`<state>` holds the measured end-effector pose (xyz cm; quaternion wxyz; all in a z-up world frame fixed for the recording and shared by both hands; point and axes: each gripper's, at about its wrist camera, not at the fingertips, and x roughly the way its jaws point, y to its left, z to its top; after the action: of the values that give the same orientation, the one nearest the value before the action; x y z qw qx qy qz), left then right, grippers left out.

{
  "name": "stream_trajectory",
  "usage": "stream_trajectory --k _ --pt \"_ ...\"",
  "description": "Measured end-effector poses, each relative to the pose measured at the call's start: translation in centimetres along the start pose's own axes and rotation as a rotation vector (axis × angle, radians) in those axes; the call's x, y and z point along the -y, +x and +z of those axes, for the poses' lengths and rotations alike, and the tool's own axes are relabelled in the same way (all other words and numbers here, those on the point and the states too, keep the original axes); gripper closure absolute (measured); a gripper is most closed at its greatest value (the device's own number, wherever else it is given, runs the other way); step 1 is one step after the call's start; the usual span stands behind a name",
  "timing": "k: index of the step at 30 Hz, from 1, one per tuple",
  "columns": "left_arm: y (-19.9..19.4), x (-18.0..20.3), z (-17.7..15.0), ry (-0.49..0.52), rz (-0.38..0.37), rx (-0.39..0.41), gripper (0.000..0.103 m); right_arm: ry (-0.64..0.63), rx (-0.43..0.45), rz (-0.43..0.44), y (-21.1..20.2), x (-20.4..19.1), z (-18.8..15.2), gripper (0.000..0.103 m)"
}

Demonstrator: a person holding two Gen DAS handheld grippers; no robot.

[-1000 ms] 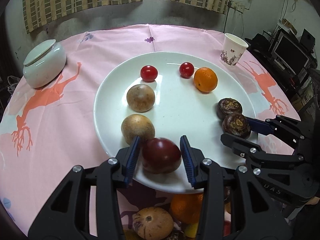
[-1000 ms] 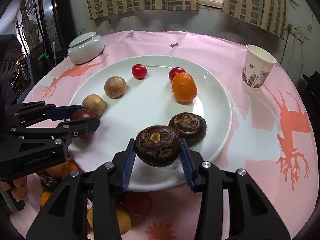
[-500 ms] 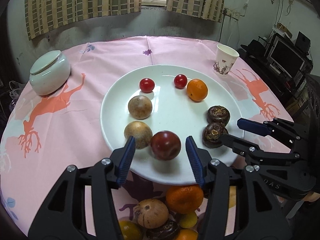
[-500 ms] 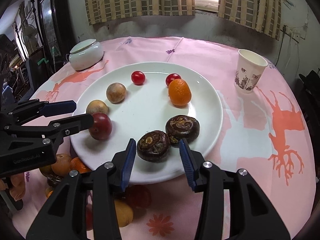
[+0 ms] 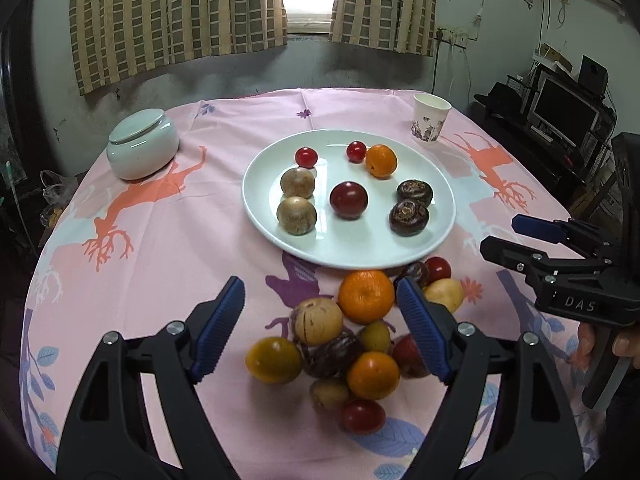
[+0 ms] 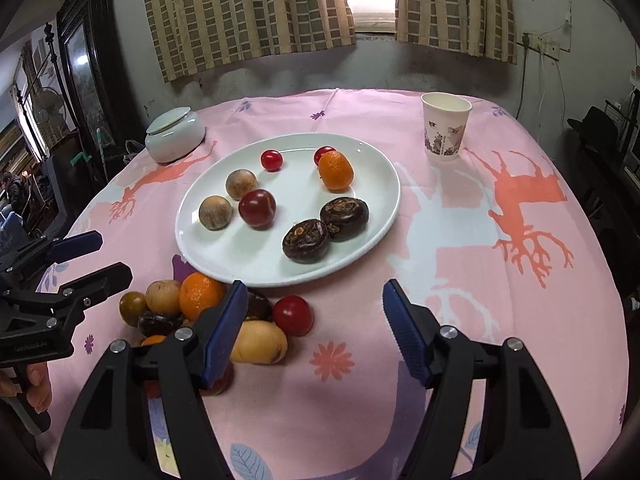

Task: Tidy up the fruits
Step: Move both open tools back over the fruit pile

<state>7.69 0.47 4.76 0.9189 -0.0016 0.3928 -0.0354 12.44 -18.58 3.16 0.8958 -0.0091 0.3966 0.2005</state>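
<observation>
Opening left gripper | fruit pile beneath | nothing held

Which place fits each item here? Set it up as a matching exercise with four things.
Things:
1. dark red plum
2. paper cup
3. lidded white jar
4. yellow-green fruit

Places:
A. on the cloth, right of the plate
B. in the loose pile near the grippers
C. on the plate, near its middle
D. on the cloth, left of the plate

Pairs: 1-C, 2-A, 3-D, 4-B
</observation>
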Motion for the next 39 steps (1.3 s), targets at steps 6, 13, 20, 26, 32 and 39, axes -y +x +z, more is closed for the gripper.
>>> stream_trajectory --k 6,13,20,26,32,39 --pt "-1.4 0.0 -2.5 -0.003 -0.001 -0.001 0.014 0.011 -0.012 0.016 -1.2 -0.6 -2.8 0.033" --pt "-0.8 -0.6 -4.9 -0.056 -0.002 -0.023 0.014 0.016 -0.025 0.04 -0.8 -0.9 -4.7 0.033" --pt "0.0 0.3 -6.7 -0.022 -0.015 -0.053 0.014 -0.026 -0.014 0.065 -0.9 -1.5 -5.4 0.033" --pt "-0.1 0.9 -8.2 0.014 -0.013 -0.06 0.014 -0.065 -0.021 0.088 -0.9 -2.2 -5.6 0.033" --pt "0.6 0.8 -8.9 0.004 -0.038 -0.093 0.014 -0.082 -0.006 0.099 -1.4 -2.6 -5.7 0.032" --pt "1.1 1.5 -9.4 0.036 -0.048 -0.111 0.014 -0.093 -0.027 0.093 -0.8 -2.8 -5.9 0.032"
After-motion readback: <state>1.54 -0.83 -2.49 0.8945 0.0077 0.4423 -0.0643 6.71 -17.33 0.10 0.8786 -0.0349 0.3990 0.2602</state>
